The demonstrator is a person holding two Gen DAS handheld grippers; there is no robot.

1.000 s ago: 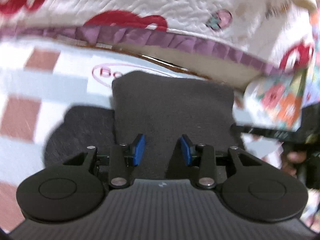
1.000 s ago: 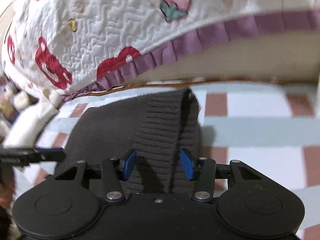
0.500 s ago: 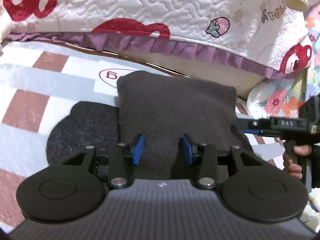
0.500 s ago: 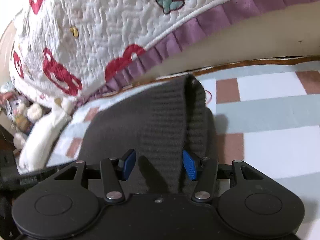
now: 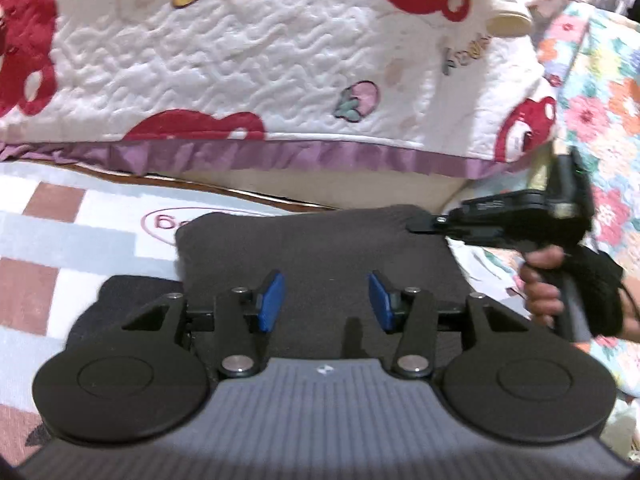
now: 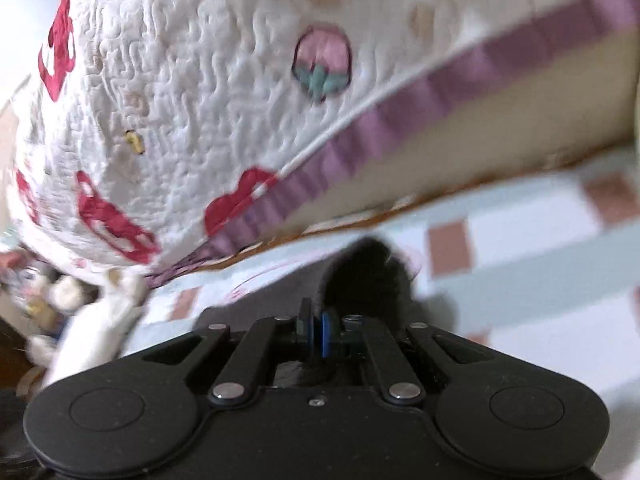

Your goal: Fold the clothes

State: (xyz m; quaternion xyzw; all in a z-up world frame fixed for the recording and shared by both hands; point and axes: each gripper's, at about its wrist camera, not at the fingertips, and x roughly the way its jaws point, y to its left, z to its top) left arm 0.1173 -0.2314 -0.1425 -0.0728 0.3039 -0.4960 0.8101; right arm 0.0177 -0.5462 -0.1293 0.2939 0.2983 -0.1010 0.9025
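Note:
A dark grey knit sweater lies folded into a block on the checked mat. My left gripper hovers over its near edge, open, with nothing between the blue pads. In the left wrist view the right gripper, held by a hand, has its tip at the sweater's far right corner. In the right wrist view, my right gripper is shut, blue pads pressed together on a bunched dark fold of the sweater that stands up just past the fingers.
A white quilted bedspread with red bears and a purple frill hangs close behind the sweater. Floral fabric lies at the right. A pale plush toy sits on the left of the right wrist view.
My right gripper went from open around the sweater's ribbed edge to shut on it, and the fabric bunched up. The left gripper stayed open and shifted slightly over the sweater.

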